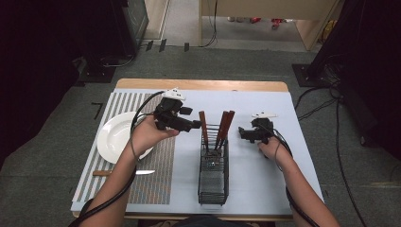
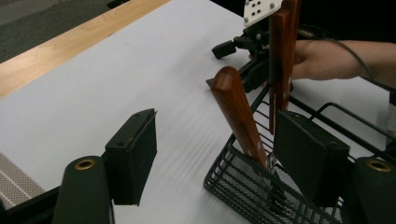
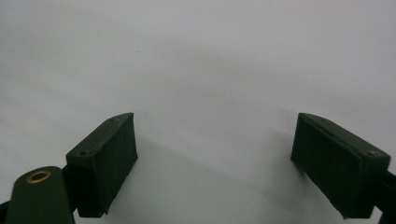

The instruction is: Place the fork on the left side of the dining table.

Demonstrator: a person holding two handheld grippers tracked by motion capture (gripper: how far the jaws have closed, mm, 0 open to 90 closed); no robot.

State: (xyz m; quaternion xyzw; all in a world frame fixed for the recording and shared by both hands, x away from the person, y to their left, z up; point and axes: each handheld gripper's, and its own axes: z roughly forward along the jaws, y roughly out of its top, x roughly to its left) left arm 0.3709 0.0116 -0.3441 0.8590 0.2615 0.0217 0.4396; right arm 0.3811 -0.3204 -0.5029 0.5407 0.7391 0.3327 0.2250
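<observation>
Left gripper (image 2: pixel 212 154) wide open, empty, nearing wooden-handled cutlery (image 2: pixel 239 116) in wire caddy (image 1: pixel 213 175). Right gripper (image 3: pixel 215 161) gapes idle over table's right side. Next, likely: straddle handle, clamp, lift.

The wire basket (image 1: pixel 213 175) is standing on the table (image 1: pixel 265 184), and everything else is lying around it. Three knives (image 1: pixel 218 130) are standing in the basket's far end, handles up. Left of the basket a placemat (image 1: pixel 156 184) is lying on the table, with a plate (image 1: pixel 111 139) sitting on it. Another knife (image 1: pixel 124 173) is lying on the placemat, nearer the person than the plate. The left gripper (image 1: pixel 195 125) is hovering just left of the basket's far end; the right gripper (image 1: pixel 242 133) is sitting to the basket's right.
</observation>
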